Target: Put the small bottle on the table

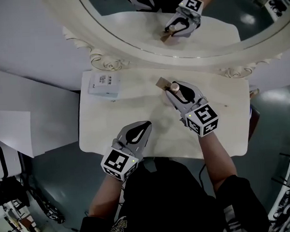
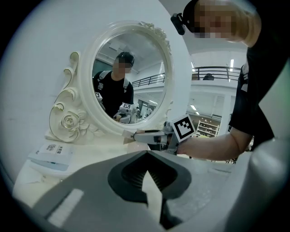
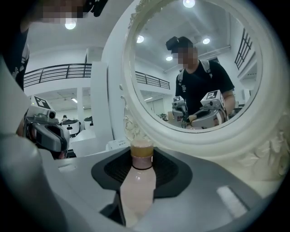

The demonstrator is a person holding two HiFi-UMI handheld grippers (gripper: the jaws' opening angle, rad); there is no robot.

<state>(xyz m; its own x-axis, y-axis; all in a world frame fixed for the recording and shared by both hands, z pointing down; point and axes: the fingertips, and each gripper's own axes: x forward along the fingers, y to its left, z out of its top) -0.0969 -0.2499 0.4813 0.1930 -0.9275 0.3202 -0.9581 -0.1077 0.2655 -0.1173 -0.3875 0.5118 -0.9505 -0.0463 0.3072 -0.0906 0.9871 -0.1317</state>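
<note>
1. The bottle (image 3: 138, 183) is pinched in your right tongs (image 1: 179, 94), over the counter (image 1: 224, 132) near the middle of its far edge. It is gripped by the body, and the tan cap (image 3: 142, 151) pokes out past the tips toward the far left corner. No view shows whether its base touches the counter.
2. Judge it as light and stiff. The pale body looks like smooth plastic or glass, so it is probably slippery, and being narrow it is probably easy to topple.
3. The hold on the widest part of the body looks sound, so keep it there. The neck and cap are thinner and would likely let the bottle swing.
4. It lies along the tongs rather than upright, so you will need to tip its base down toward the counter before you let go.
5. Your left tongs (image 1: 136, 134) are pressed together with nothing in them, and sit over the near edge, left of centre.
6. A box (image 1: 104, 86) lies at the far left corner, well apart from the bottle.
7. The mirror (image 1: 145, 45) stands along the far edge, close beyond the cap, so watch the cap as you tilt.
</note>
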